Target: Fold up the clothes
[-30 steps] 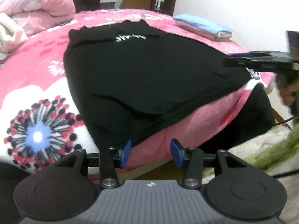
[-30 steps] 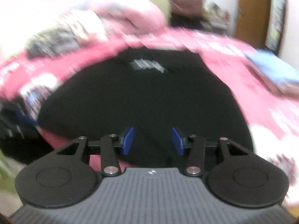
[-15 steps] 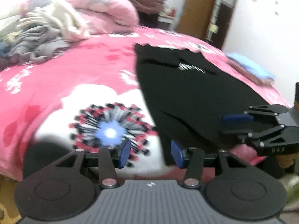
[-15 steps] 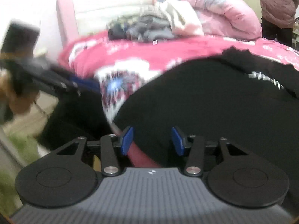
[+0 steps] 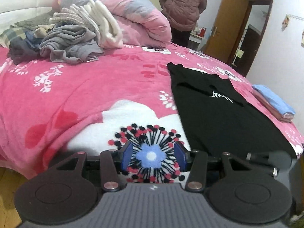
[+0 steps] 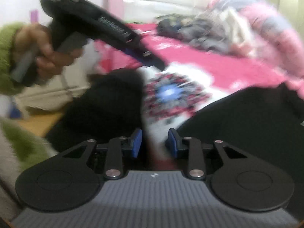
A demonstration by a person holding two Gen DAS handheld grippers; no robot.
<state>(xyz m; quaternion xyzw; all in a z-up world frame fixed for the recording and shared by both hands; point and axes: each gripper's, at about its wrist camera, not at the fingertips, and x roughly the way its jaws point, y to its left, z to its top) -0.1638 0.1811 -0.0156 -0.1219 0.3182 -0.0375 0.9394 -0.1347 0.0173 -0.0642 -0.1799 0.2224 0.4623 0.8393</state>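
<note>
A black top (image 5: 218, 114) with white lettering lies flat on the pink flowered bed cover (image 5: 95, 95), right of centre in the left wrist view. My left gripper (image 5: 153, 156) is open and holds nothing. It hangs over the blue flower print near the bed's front edge, left of the top's hem. The right wrist view is blurred. There my right gripper (image 6: 154, 143) has its jaws closing by the hem of the black top (image 6: 247, 117), with no cloth visibly pinched. A hand (image 6: 43, 51) holds the left gripper (image 6: 106, 24) at upper left.
A heap of unfolded grey and white clothes (image 5: 72, 38) and a rolled pink duvet (image 5: 133, 15) lie at the back of the bed. Folded blue and pink clothes (image 5: 273, 104) sit at the right edge. A person (image 5: 184, 9) stands beyond the bed near a door (image 5: 228, 22).
Both views have swung left, from the black top toward the flower print and the clothes heap. My right gripper's jaws have narrowed. The left gripper's opening is unchanged.
</note>
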